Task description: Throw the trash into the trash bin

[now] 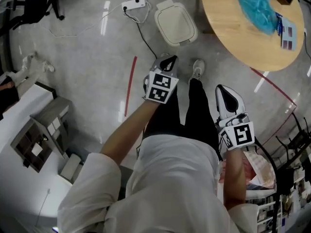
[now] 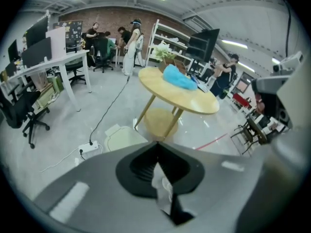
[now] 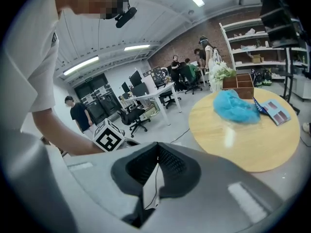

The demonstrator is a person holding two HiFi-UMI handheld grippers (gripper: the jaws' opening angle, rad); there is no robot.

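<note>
The trash bin is a cream lidded tub on the floor ahead of my feet, lid closed; it also shows low in the left gripper view. My left gripper hangs above the floor just short of it. Its jaws are shut on a whitish crumpled scrap. My right gripper is lower right, beside my leg, near the round wooden table. Its jaws are shut, with only a thin pale sliver showing between them. A blue crumpled cover lies on the table.
A booklet lies beside the blue cover. A power strip with its cable lies left of the bin. A red tape line runs on the floor. A wire basket with papers stands at my right, a grey shelf unit at my left.
</note>
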